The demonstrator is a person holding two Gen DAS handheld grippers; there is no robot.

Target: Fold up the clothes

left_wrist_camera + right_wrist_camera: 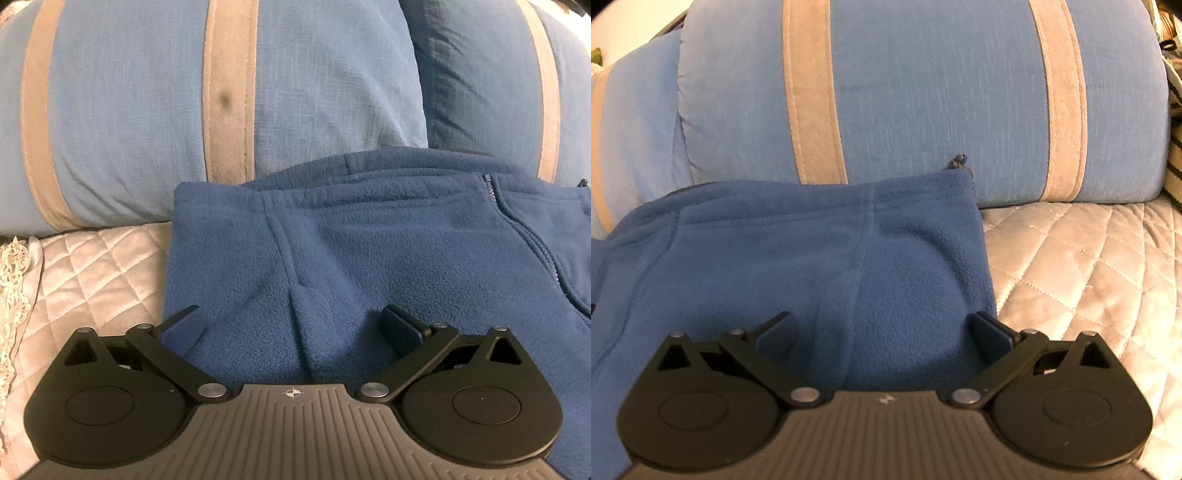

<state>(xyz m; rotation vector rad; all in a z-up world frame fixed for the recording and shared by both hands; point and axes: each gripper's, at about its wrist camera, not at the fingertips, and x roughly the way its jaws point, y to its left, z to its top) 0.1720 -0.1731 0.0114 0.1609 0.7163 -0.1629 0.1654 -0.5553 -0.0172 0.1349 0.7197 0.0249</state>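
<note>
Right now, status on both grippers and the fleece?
Left gripper open, right gripper open. Blue fleece flat on quilt, ungripped. Pillows behind, nothing blocking.

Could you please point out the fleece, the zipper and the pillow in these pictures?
fleece (pixel 369 251): left wrist view, on its flat blue front panel.
zipper (pixel 532 240): left wrist view, on the teeth below the collar.
pillow (pixel 923 92): right wrist view, on the light blue cloth between its grey stripes.

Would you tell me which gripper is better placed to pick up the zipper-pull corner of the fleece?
Right, probably. The zipper pull sits ahead of the open right gripper on the blue fleece; from the open left gripper it lies far right.
</note>
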